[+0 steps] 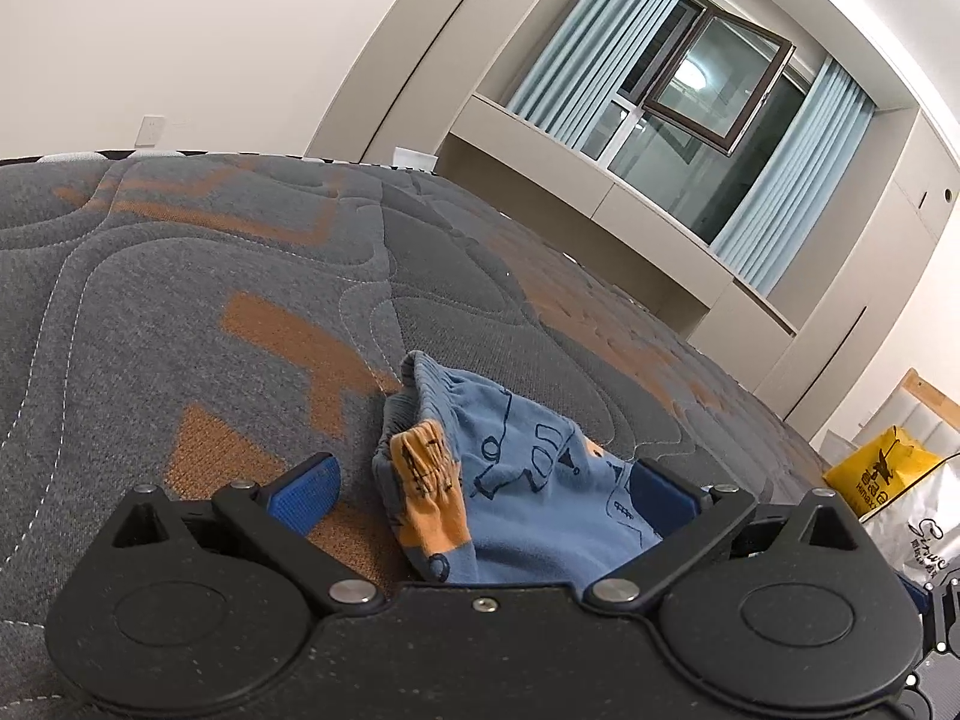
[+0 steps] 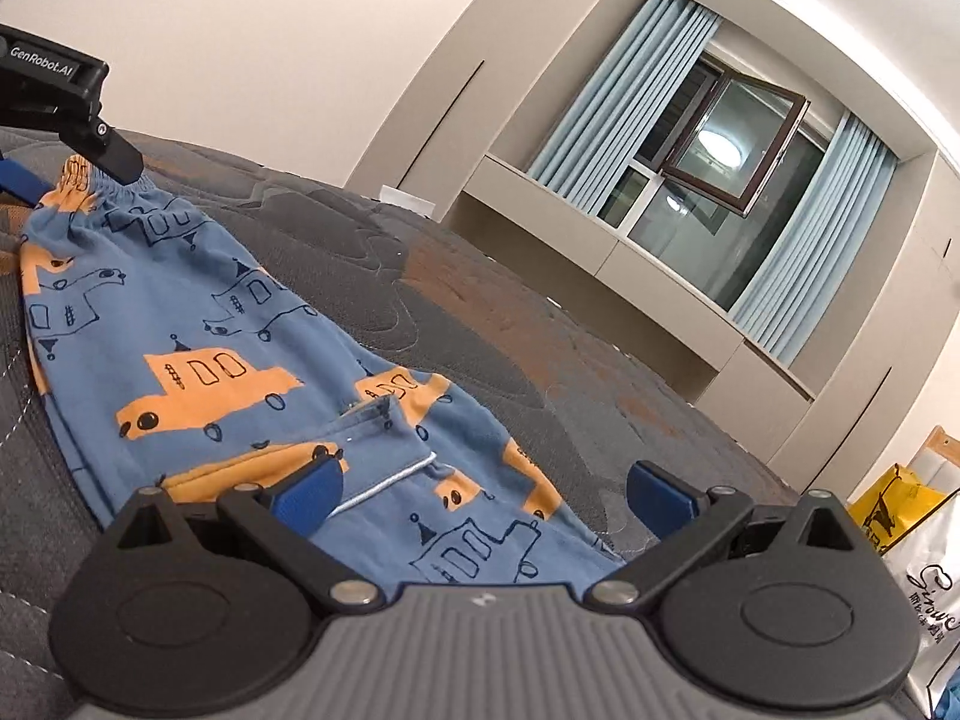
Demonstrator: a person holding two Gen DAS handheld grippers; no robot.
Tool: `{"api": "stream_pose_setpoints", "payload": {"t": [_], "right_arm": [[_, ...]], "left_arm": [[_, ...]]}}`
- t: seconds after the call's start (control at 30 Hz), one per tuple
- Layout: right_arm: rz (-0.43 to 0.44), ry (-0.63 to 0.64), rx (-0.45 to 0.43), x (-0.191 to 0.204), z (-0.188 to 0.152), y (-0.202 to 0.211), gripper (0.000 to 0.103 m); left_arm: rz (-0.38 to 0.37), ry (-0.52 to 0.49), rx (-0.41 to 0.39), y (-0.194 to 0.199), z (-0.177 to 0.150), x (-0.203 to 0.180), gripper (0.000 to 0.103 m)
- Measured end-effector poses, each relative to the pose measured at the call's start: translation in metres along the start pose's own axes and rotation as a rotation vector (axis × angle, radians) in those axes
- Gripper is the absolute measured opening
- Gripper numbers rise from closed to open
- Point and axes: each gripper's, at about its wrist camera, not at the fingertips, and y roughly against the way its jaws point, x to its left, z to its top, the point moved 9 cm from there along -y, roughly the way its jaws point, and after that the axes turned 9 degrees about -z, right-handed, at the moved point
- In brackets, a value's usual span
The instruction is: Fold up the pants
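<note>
**Pants flat on quilted bed**

Soft blue pants [image 2: 252,360], orange car print, lie on the grey stitched bed [image 1: 180,276]. Left gripper [image 1: 480,498] spread wide around the bunched elastic waistband. Right gripper [image 2: 480,495] spread wide over the hem, grasping nothing.

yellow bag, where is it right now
The yellow bag sits off the bed's right edge, low at the far right of both wrist views, beside a white printed bag and below the curtained window.
</note>
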Motion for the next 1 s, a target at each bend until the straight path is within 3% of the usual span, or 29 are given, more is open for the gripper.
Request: {"api": "stream_pose_setpoints", "payload": {"t": [0.4,0.57,0.77,0.9,1.0], "right_arm": [[0.012,-0.018,0.003,0.001,-0.001,-0.003,0.103],[0.013,-0.019,0.004,0.001,-0.001,-0.003,0.103],[0.022,-0.030,0.008,0.000,-0.001,-0.003,0.103],[0.022,-0.031,0.008,-0.001,-0.001,-0.003,0.103],[0.025,-0.035,0.013,0.000,0.000,-0.003,0.103]], "left_arm": [[0.025,-0.006,0.017,-0.006,0.002,0.001,0.102],[0.037,0.158,-0.052,-0.003,0.007,0.003,0.099],[0.098,0.228,-0.059,-0.008,0.002,0.008,0.062],[0.153,0.286,-0.075,-0.006,0.001,0.022,0.025],[0.163,0.315,-0.089,-0.004,0.002,0.027,0.020]]}}
